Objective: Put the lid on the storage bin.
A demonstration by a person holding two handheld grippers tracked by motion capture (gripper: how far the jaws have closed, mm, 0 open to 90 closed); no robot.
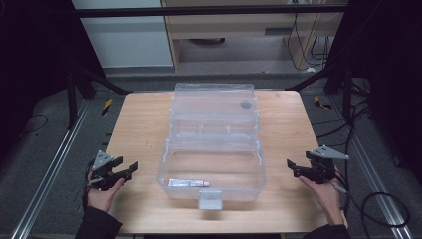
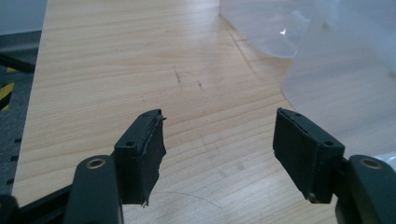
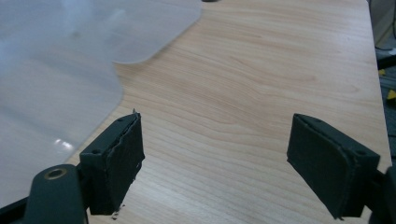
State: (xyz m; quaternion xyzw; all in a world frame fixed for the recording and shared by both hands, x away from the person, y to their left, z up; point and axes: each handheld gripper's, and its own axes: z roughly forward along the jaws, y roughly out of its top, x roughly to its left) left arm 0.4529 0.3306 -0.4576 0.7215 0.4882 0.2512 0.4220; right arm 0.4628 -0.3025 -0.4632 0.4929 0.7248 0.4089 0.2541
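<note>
A clear plastic box (image 1: 212, 175) stands open in the middle of the wooden table (image 1: 144, 119), its lid (image 1: 214, 102) leaning back behind it. A small white tube (image 1: 188, 183) lies on the box's floor near the front wall. A small dark disc (image 1: 245, 105) rests in the lid. My left gripper (image 1: 128, 168) is held left of the box, open and empty; in its own view (image 2: 219, 135) the box's wall (image 2: 345, 88) is at the right. My right gripper (image 1: 292, 167) is held right of the box, open and empty, with the box's wall (image 3: 51, 79) at the left.
A latch tab (image 1: 210, 199) hangs from the box's front wall. Bare wood lies on both sides of the box. The table's left edge (image 2: 35, 93) drops to a grey floor with black-and-yellow tape (image 1: 107, 106). Cables (image 1: 383, 209) trail on the floor at right.
</note>
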